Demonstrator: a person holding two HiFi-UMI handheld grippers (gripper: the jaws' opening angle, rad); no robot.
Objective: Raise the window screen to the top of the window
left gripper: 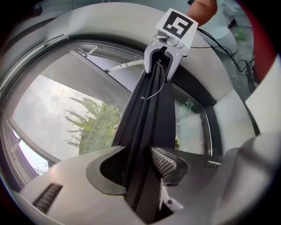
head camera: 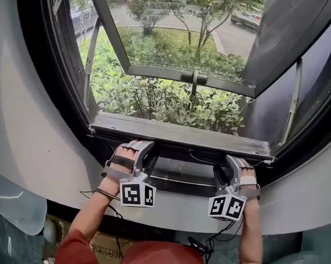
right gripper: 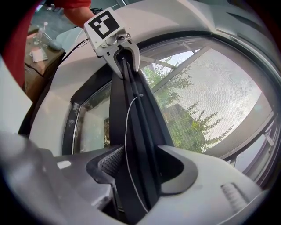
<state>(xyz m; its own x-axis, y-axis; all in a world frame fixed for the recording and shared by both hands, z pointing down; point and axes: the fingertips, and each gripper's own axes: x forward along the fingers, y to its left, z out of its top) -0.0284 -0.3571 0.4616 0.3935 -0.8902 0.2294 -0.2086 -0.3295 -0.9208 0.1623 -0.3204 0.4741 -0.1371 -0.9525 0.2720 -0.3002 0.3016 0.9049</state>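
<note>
The window screen's dark bottom bar (head camera: 182,136) runs across the foot of the open window, with fine mesh (left gripper: 66,110) above it and shrubs behind. My left gripper (head camera: 136,155) straddles the bar's left part. In the left gripper view the bar (left gripper: 147,110) passes between the jaws of the left gripper (left gripper: 140,169); a gap shows beside it, so the jaws stand open. My right gripper (head camera: 229,167) straddles the right part the same way. In the right gripper view the bar (right gripper: 136,132) and a thin white cord (right gripper: 128,132) lie between that gripper's (right gripper: 138,171) open jaws.
The outer window sash (head camera: 184,75) hangs pushed outward over green shrubs (head camera: 167,101). A white curved sill and surround (head camera: 38,150) frame the opening. Below it lie a black cable (head camera: 204,246) and a cardboard box (head camera: 103,246).
</note>
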